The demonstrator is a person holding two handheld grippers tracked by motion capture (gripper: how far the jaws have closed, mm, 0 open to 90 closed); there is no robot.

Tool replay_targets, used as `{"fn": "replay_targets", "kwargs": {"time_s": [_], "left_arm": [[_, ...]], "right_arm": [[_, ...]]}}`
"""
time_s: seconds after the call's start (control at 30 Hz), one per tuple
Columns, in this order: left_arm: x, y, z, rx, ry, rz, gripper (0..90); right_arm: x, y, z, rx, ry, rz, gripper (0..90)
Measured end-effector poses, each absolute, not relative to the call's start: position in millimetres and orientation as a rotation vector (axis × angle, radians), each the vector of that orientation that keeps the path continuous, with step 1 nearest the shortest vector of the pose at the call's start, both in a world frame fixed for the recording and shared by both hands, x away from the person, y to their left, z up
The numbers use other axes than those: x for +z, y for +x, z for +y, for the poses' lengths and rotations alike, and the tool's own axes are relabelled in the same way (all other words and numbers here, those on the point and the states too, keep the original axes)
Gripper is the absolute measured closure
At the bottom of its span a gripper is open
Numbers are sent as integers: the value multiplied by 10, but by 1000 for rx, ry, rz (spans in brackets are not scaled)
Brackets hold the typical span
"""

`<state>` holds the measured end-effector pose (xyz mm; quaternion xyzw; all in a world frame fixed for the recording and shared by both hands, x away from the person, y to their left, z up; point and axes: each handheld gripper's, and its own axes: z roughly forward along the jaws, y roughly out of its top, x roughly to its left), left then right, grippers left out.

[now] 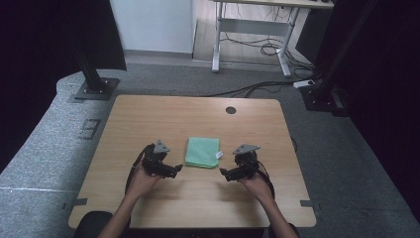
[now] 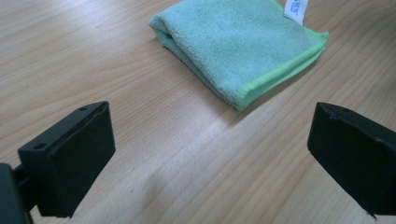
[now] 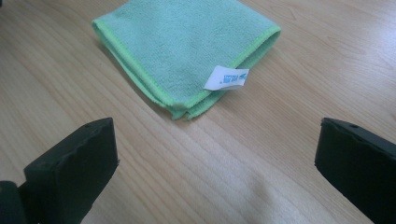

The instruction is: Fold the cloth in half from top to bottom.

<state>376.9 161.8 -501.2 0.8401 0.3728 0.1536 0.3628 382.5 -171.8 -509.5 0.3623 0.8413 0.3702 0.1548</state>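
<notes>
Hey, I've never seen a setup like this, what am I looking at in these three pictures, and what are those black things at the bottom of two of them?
A person sits at a wooden table and holds a tool in each hand: the left hand-held gripper and the right hand-held gripper, each with two black jaws. The high view looks down from above the person. The other two pictures come from cameras riding on each tool, so the black blocks at the bottom are that tool's own jaws. Between the tools lies a folded green cloth with a small white label. Both pairs of jaws stand wide open and hold nothing; the cloth lies untouched ahead of them.
</notes>
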Motion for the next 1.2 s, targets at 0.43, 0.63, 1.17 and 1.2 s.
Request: {"fn": "replay_targets", "kwargs": {"time_s": [0.43, 0.63, 1.17, 1.2], "left_arm": [[-5002, 3543, 1808, 436, 2175, 945, 0], [-5019, 3446, 1907, 452, 2176, 948, 0], [-5292, 3315, 2121, 427, 2171, 1014, 0], [-5316, 3318, 2127, 421, 2169, 1020, 0]], "right_arm": [[-5014, 3642, -1953, 1052, 1035, 2396, 0], [-4999, 3570, -2093, 1054, 1077, 2383, 0], [-5310, 3421, -2293, 1013, 1147, 2354, 0], [-5340, 3419, -2297, 1004, 1153, 2359, 0]]}}
